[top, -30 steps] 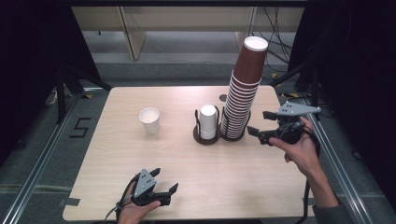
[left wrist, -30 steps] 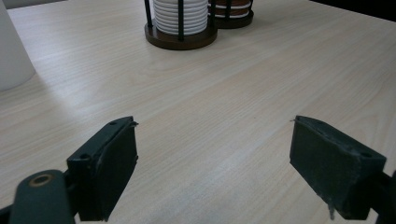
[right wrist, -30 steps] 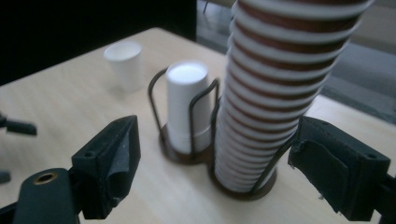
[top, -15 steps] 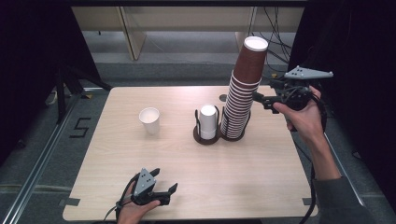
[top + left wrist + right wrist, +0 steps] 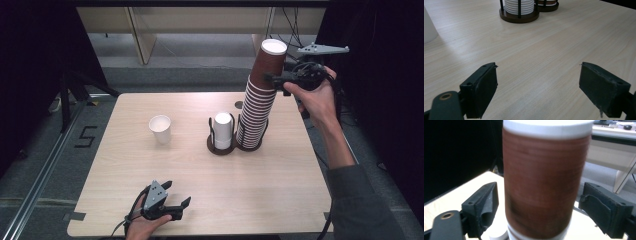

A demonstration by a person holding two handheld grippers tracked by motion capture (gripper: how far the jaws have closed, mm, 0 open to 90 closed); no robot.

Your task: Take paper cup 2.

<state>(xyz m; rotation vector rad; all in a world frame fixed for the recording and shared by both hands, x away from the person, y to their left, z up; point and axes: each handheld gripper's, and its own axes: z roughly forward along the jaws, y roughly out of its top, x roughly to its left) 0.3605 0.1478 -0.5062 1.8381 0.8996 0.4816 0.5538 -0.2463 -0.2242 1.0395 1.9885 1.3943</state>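
A tall stack of brown paper cups (image 5: 260, 95) stands in a dark round holder (image 5: 249, 145) right of the table's middle. My right gripper (image 5: 272, 80) is up at the stack's top cup (image 5: 544, 180), open, with one jaw on each side of that cup and a gap to each. Beside the stack, a short white cup stack (image 5: 223, 130) sits in a second holder (image 5: 519, 17). A single white cup (image 5: 160, 128) stands upright to the left. My left gripper (image 5: 177, 197) rests open near the table's front edge, nothing between its jaws (image 5: 539, 87).
The light wooden table (image 5: 175, 165) has a small dark hole (image 5: 239, 105) behind the holders. Wooden furniture legs (image 5: 142, 35) stand on the floor behind the table. Dark space lies to the left and right of the table.
My right gripper has risen from beside the stack's base to its top, and its open jaws now flank the top cup. The left gripper has stayed in place.
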